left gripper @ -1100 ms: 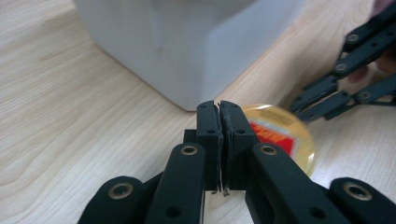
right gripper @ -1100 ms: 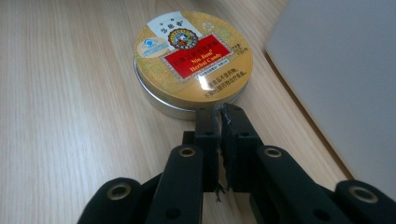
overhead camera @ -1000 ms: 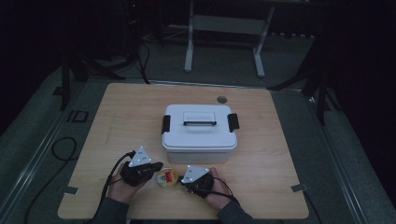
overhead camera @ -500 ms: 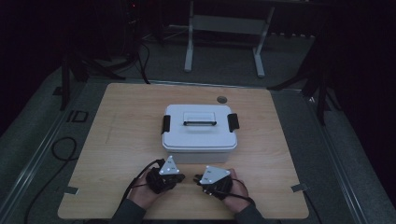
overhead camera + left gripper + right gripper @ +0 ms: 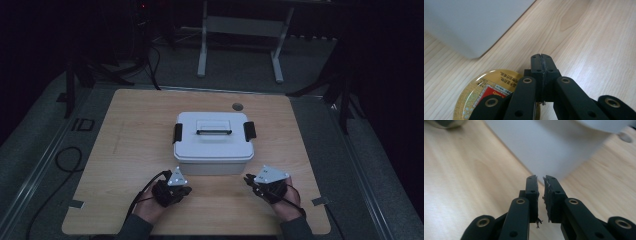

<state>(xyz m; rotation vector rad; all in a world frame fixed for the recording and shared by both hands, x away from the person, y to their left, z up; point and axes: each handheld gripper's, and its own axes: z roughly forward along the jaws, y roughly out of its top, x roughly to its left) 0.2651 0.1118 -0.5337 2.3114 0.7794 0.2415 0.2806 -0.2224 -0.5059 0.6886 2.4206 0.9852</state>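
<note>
Currently | left gripper [image 5: 541,58]: jaws pressed together, empty, beside round gold-lidded tin [image 5: 489,93] lying flat on wood table [image 5: 135,135] | white plastic box [image 5: 213,142]: smooth, rounded corners, lid latched, between grippers | right gripper [image 5: 541,181]: narrow gap, frayed pads | risk: glossy tin likely slips from pinch.

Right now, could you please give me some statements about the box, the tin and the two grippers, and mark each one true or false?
1. The white box has its lid on. True.
2. The left gripper has its jaws pressed together with nothing between them. True.
3. The round golden tin sits on top of the box. False: it lies on the wooden table, beside the left gripper.
4. The right gripper clamps the box handle. False: its jaws stand slightly apart, holding nothing.
</note>
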